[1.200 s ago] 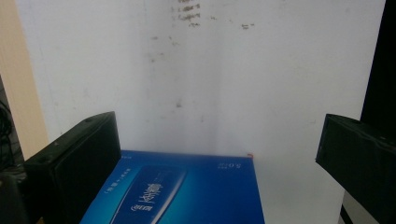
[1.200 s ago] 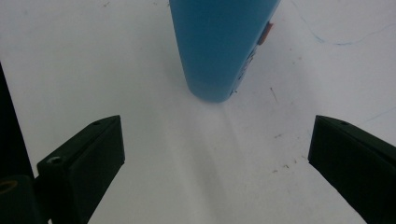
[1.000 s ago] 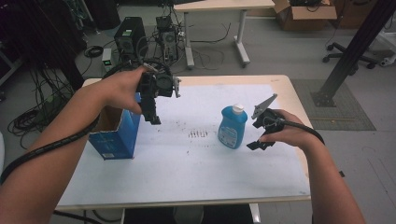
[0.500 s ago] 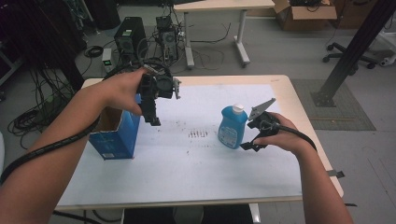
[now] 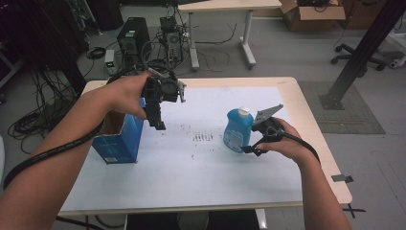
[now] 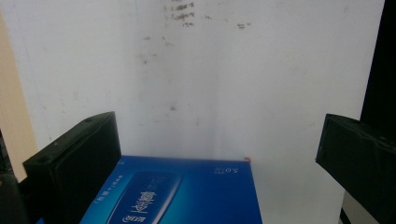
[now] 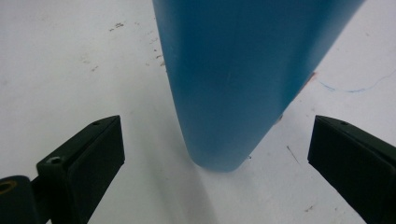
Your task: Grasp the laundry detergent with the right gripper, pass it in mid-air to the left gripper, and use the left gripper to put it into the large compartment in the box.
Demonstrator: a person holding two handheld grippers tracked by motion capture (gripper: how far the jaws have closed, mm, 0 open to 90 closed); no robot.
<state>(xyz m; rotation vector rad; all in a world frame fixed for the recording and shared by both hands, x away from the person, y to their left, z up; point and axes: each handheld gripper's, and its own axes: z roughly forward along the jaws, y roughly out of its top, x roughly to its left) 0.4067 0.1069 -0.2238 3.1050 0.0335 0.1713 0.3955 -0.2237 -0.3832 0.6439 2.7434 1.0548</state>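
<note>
Blue plastic bottle with a white cap is standing upright on the white table; your right gripper is bracketing it, jaws wide, grasp pending. Your left gripper, equally wide, is hovering beside the open blue cardboard box.

Even indoor light, soft shadows; close-up views slightly blurred, perhaps.

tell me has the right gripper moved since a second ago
Yes: the right gripper has edged left toward the blue bottle, which stands in place on the table.
</note>
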